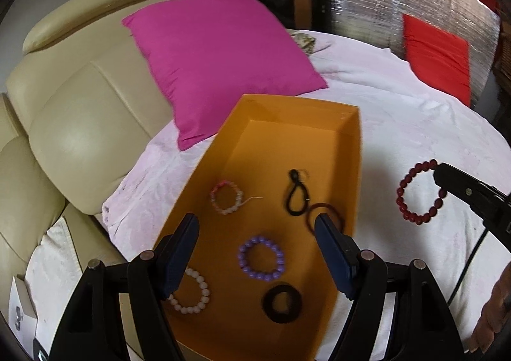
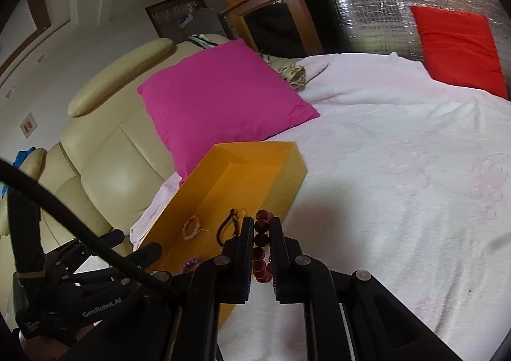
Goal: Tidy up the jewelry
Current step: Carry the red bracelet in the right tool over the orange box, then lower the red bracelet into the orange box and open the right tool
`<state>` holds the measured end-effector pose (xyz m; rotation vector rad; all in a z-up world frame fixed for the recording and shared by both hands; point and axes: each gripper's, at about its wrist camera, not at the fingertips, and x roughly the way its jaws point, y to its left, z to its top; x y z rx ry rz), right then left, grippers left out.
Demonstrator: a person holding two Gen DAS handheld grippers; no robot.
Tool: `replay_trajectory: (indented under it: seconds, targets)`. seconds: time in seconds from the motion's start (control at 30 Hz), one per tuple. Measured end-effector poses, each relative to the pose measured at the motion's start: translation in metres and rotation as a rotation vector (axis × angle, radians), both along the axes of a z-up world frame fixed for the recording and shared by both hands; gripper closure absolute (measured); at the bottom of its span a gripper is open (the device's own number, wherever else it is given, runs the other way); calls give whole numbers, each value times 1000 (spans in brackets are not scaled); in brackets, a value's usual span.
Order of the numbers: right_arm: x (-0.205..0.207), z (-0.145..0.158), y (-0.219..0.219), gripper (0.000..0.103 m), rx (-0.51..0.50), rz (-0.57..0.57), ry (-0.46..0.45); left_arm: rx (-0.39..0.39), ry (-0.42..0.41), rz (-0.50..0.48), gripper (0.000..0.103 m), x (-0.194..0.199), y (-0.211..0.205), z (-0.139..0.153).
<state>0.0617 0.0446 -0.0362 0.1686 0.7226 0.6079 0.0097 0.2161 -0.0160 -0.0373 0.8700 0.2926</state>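
From the left wrist view, the orange box [image 1: 348,166] is seen lying open on the pale bedspread [image 1: 415,124], its mouth turned up so that pieces can simply be dropped in. Several are gathered on its floor: a purple bead bracelet [image 1: 261,258] near the centre, a pale pink bead bracelet [image 1: 191,294] at about 8 o'clock from it, a black ring [image 1: 282,303] at 5 o'clock, a small pink-and-white bracelet [image 1: 226,197] at 11 o'clock, and a black cord [image 1: 295,193] at 1 o'clock beside a dark thin band [image 1: 325,217]. The left gripper [image 1: 257,252] is held over the box with its fingers [image 1: 179,249] wide apart and nothing between them. At 3 o'clock, outside the box wall, the dark red bead bracelet [image 1: 418,190] is seen hanging as a full loop from the tip of the right gripper [image 1: 442,177], pinched at one point of the loop so the rest dangles free above the bedspread.

From the right wrist view, the red bracelet is seen edge-on as a column of beads between the fingers [image 2: 247,252] of the right gripper, which are drawn in narrow and clamped on it. The box is found at 11 o'clock from the fingertips, its near wall just beside the beads. A magenta pillow [image 2: 223,99] is propped against the cream headboard [image 2: 105,150] at 12 o'clock. The bracelet is judged to be headed for the box, not yet over it.
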Motion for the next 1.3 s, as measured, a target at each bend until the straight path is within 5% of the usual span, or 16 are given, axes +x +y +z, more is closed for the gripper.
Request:
replay_trajectory:
  seconds: [0.27,0.6,1.3]
  targets:
    - [-1,-3,19,92,-2,31,-1,7,-31,73,31,-4,28,-4]
    - [1,-7,31,92,-1,50,6,-10,-7,103,53,0,45,-17]
    - [22,1,52,92,26,52,26,-58,1,147,55,10,75,-30]
